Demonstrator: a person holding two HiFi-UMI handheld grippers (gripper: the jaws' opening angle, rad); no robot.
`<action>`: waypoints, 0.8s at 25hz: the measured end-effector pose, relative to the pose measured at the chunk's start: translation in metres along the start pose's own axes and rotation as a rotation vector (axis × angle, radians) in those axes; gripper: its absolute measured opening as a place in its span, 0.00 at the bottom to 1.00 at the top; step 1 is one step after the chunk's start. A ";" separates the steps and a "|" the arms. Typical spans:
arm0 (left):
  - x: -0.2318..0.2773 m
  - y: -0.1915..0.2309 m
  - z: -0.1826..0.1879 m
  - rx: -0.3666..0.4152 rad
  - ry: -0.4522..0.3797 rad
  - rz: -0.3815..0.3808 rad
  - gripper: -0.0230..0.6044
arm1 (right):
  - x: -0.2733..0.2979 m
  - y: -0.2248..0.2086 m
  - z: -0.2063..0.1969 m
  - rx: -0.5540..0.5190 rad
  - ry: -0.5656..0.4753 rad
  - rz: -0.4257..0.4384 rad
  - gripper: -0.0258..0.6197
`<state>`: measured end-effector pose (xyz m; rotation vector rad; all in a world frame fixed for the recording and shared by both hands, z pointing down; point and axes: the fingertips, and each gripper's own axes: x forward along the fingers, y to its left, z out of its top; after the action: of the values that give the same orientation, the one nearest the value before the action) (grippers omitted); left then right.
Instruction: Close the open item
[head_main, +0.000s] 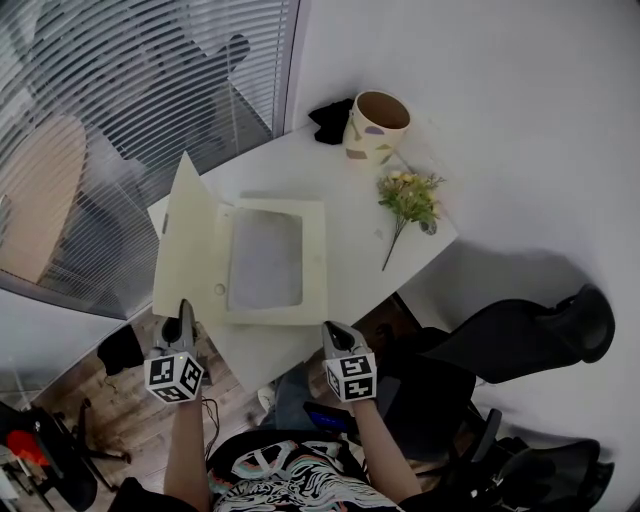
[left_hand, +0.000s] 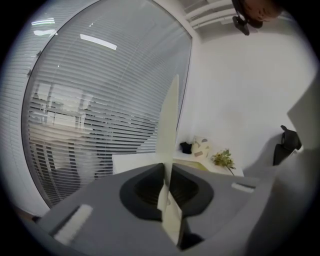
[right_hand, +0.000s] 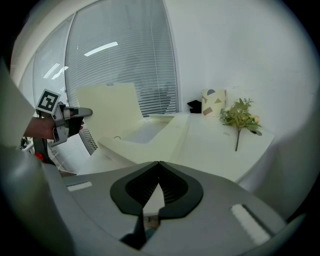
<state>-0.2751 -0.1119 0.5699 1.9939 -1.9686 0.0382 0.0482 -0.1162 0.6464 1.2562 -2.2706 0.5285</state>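
Note:
A flat cream box (head_main: 312, 262) lies open on the white table (head_main: 370, 250), a grey sheet inside it. Its lid (head_main: 185, 240) stands up at the left. My left gripper (head_main: 185, 312) is shut on the lid's near corner; in the left gripper view the lid (left_hand: 170, 115) rises edge-on from between the closed left gripper (left_hand: 167, 180) jaws. My right gripper (head_main: 330, 330) sits by the box's near right corner, shut with nothing in it. The right gripper view shows the right gripper (right_hand: 159, 165) tips meeting, the box (right_hand: 150, 137) ahead and the left gripper (right_hand: 82, 112) on the lid (right_hand: 107, 107).
A patterned cup (head_main: 376, 125), a black object (head_main: 328, 120) and a sprig of flowers (head_main: 408, 198) lie at the table's far right. Window blinds (head_main: 130, 90) run along the left. A black office chair (head_main: 520, 340) stands to the right of the table.

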 end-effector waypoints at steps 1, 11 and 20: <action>0.001 -0.001 0.000 0.005 0.002 -0.004 0.14 | 0.000 0.000 0.000 0.000 -0.001 -0.001 0.04; 0.005 -0.014 0.003 0.047 0.009 -0.039 0.14 | -0.001 0.001 0.000 0.002 -0.005 -0.014 0.04; 0.012 -0.031 0.002 0.117 0.037 -0.102 0.15 | 0.001 0.002 0.000 -0.003 -0.006 -0.018 0.04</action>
<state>-0.2443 -0.1246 0.5645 2.1491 -1.8786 0.1675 0.0458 -0.1154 0.6469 1.2769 -2.2620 0.5159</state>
